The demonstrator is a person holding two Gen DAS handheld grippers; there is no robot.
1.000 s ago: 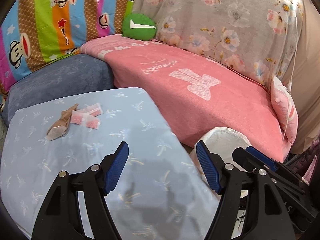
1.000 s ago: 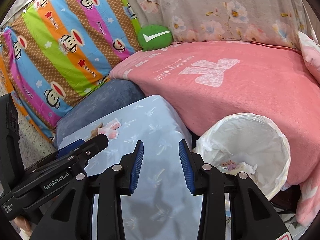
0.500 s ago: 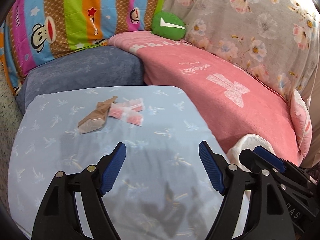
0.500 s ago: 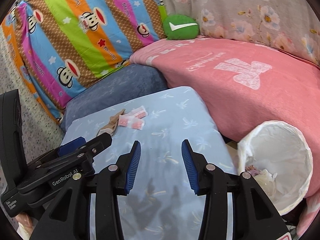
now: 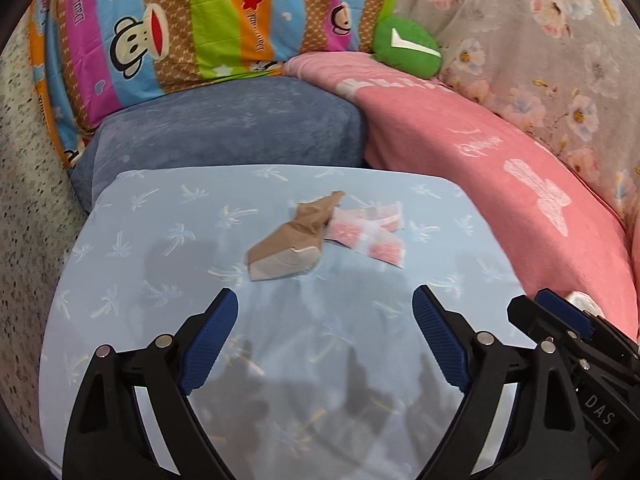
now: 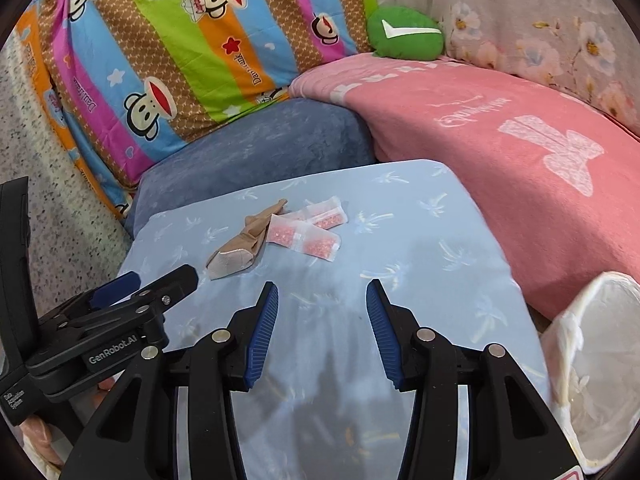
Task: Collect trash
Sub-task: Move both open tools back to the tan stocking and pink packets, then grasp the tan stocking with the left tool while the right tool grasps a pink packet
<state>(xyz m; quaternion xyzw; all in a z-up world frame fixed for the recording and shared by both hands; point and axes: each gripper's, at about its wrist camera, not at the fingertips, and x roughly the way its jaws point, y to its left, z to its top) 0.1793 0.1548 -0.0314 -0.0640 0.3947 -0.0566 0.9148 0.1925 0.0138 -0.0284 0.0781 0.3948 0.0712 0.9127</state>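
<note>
A crumpled brown sock-like scrap (image 5: 292,240) (image 6: 240,246) lies on the light blue table (image 5: 160,280) (image 6: 420,248), touching a few clear packets of pink beads (image 5: 368,232) (image 6: 308,232) on its right. My left gripper (image 5: 324,320) is open and empty, just short of the scrap. My right gripper (image 6: 322,308) is open and empty, short of the packets. The left gripper also shows at the lower left of the right wrist view (image 6: 132,292). A white-lined trash bin (image 6: 596,360) stands at the table's right.
A pink blanket (image 5: 500,152) (image 6: 500,128) covers the sofa to the right. A blue-grey cushion (image 5: 224,132) (image 6: 256,148) lies behind the table. A striped monkey-print pillow (image 5: 180,24) and a green cushion (image 5: 404,46) stand at the back.
Both grippers have swung left from the bin toward the trash on the table and come closer to it. The right gripper's fingers have opened wider.
</note>
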